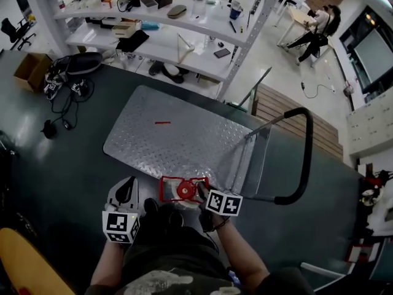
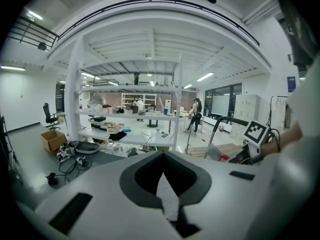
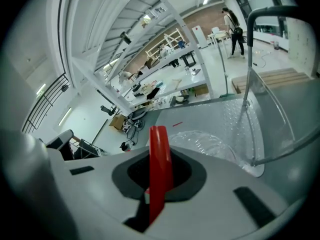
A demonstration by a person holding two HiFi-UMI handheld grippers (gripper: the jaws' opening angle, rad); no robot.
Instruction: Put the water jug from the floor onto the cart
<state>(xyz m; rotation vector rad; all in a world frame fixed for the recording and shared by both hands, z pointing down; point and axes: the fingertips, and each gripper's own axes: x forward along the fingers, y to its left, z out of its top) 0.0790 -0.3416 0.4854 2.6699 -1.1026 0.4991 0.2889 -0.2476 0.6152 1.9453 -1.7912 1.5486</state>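
The water jug (image 1: 183, 190) has a clear body and a red handle frame, and it hangs at the near edge of the cart (image 1: 178, 137). My right gripper (image 1: 201, 194) is shut on the red handle (image 3: 160, 169). The jug's clear body (image 3: 212, 144) shows below the handle, over the corner of the studded cart deck (image 3: 220, 114). My left gripper (image 1: 126, 193) is to the left of the jug, apart from it. Its jaws (image 2: 167, 204) are shut with nothing between them. The cart's black push bar (image 1: 304, 158) stands to the right.
A white shelving rack (image 1: 178, 23) full of items stands beyond the cart. A cardboard box (image 1: 32, 69) and cables (image 1: 67, 88) lie at the left, and wooden slats (image 1: 288, 112) at the right. A person (image 1: 316, 32) sits far off. A yellow round surface (image 1: 24, 263) is at the near left.
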